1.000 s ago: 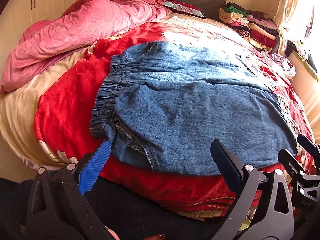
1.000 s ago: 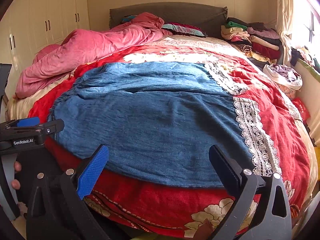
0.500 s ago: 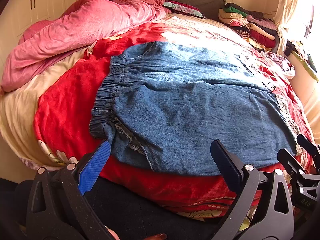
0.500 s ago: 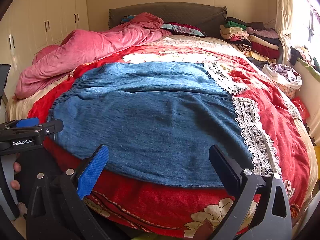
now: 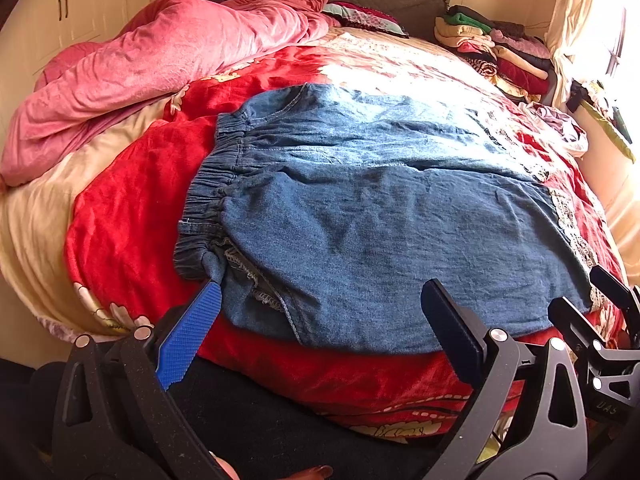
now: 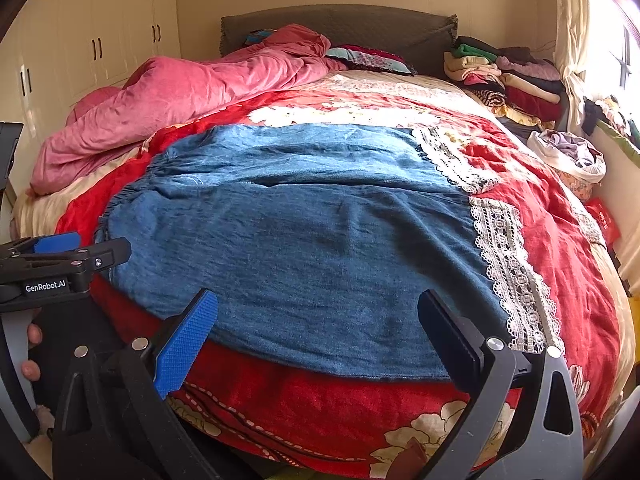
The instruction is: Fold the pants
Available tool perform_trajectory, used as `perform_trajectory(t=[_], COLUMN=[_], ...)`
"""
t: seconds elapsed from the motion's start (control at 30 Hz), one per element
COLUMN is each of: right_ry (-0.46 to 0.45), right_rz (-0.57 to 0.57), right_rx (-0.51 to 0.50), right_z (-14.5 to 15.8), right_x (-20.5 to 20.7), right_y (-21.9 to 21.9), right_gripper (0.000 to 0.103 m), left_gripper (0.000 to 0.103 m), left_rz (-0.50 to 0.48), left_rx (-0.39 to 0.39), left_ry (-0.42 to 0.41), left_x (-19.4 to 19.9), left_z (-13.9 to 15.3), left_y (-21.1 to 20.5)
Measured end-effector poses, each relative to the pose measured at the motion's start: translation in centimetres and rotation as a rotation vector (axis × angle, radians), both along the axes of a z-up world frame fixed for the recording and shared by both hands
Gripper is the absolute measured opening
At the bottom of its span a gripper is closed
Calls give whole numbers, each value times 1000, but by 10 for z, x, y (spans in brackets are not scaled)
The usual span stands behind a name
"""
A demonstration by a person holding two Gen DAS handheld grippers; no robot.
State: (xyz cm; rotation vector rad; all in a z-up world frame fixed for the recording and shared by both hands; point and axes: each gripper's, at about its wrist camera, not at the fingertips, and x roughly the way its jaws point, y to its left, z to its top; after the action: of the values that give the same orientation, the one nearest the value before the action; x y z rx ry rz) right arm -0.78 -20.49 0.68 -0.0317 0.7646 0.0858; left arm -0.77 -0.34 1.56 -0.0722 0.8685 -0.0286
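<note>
Blue denim pants (image 5: 380, 216) (image 6: 312, 240) lie spread flat across a red floral bedspread (image 5: 132, 208) (image 6: 560, 220). Their elastic waistband (image 5: 208, 196) is on the left and their white lace hems (image 6: 508, 256) are on the right. My left gripper (image 5: 320, 312) hovers open at the near edge by the waistband corner, holding nothing. My right gripper (image 6: 318, 320) hovers open over the near edge of the front leg, also holding nothing. In the right wrist view the left gripper (image 6: 60, 256) shows at the left edge; in the left wrist view the right gripper (image 5: 596, 320) shows at the right edge.
A pink quilt (image 5: 160, 64) (image 6: 180, 92) is bunched along the bed's far left. Stacked folded clothes (image 5: 496, 48) (image 6: 508, 76) sit at the far right by the headboard. A white bag of laundry (image 6: 572, 152) lies on the right side. White wardrobes (image 6: 100, 44) stand at the left.
</note>
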Motion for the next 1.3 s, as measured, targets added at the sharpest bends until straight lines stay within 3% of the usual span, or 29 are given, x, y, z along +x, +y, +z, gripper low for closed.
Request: perform_trajectory(t=[0.23,0.53,0.73,1.0,1.3], right_ry=[-14,-48,-10,-26,45], right_rz=[36,95,112,132,198], right_rx=[-3,-7,15,-14,19], right_z=[6,22,20,25,19], right_x=[11,57,94,138,202], right_y=[6,16,19,28,41], right_gripper=[99,99,99,99,99], left_gripper=[94,94,94,94,94], left_rz=[5,58,94,123,125], left_rx=[-7,-27,-37,-48,-57], left_ry=[6,-8,-12,16,39], left_x=[10,40,63,94,140], left_z=[0,8,11,3,1], left_y=[3,34,59,89,116])
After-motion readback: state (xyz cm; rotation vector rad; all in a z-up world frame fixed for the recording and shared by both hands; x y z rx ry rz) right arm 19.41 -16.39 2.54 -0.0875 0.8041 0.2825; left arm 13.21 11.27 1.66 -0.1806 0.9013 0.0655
